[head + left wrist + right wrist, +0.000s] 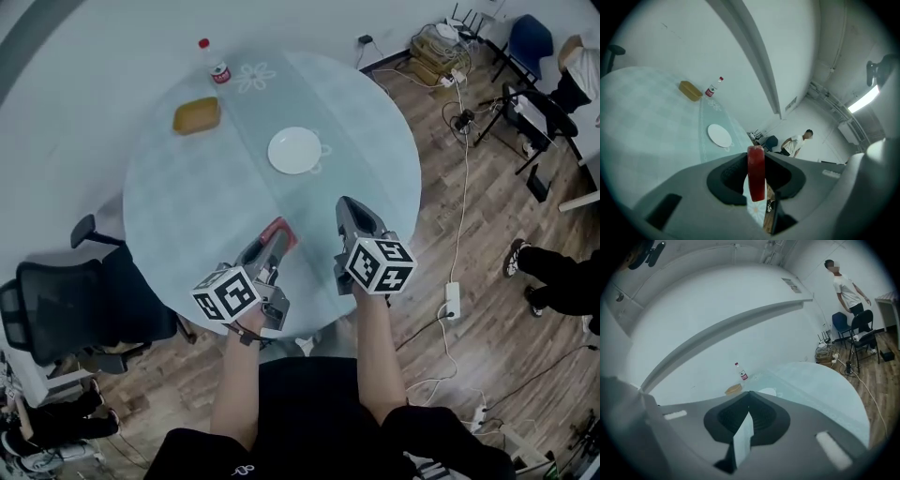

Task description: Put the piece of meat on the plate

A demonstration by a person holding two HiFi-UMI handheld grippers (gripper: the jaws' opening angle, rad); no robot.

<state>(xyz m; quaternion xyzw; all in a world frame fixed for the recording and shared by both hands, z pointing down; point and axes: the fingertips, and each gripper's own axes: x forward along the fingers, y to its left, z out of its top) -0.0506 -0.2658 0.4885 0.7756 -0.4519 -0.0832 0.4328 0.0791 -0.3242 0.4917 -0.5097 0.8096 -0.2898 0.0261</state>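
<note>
While the left tool (pixel 274 240) pinches the red piece of meat (pixel 280 228), long axis pointing ahead toward the plate (pixel 294 150), the right tool (pixel 346 206) is pressed together.

Table top (pixel 178 216): smooth, pale frosted finish, possibly glass. Floor (pixel 441 178): wood planks. Piece of meat (pixel 756 173): glossy, smooth. Plate (pixel 294 150): smooth white.

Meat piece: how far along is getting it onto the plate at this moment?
Done: the piece of meat is picked up and sits clamped between the jaws of the left gripper. In hand: it is held over the near side of the table, short of the plate. Left: the plate is empty, so the carry and release remain. The right gripper is shut with nothing in it.
</note>
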